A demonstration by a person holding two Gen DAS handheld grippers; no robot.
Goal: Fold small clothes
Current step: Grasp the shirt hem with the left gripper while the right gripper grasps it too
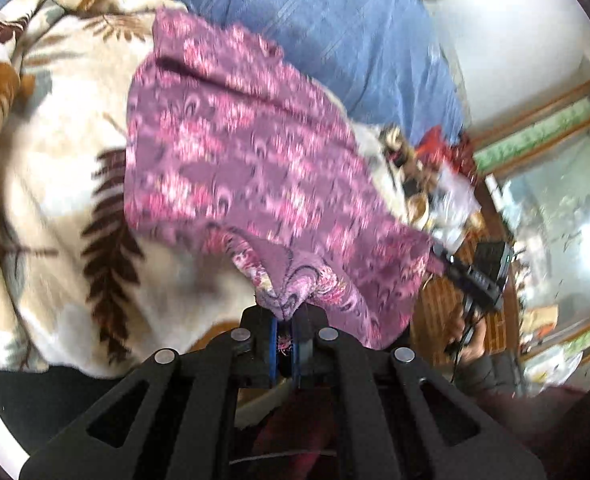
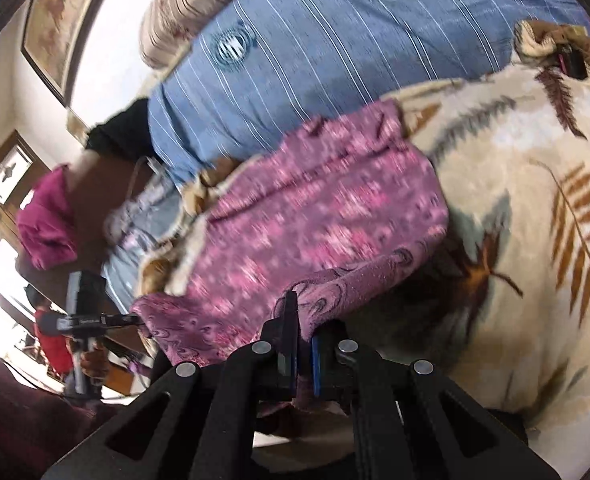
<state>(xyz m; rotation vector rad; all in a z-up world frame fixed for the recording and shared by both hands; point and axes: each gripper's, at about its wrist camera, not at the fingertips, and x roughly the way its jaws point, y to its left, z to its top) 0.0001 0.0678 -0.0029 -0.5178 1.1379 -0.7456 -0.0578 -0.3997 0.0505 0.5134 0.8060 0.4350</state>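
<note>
Over the leaf-print blanket, left gripper and right gripper each pinch the purple cloth's near edge, lifted

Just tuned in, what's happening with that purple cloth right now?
A person is working with two handheld grippers on a bed. The left gripper and the right gripper are each shut on a near edge of the purple flowered cloth, lifting that side. The rest of it lies spread on the cream leaf-print blanket, with a blue striped sheet beyond. No fold is finished yet.
</note>
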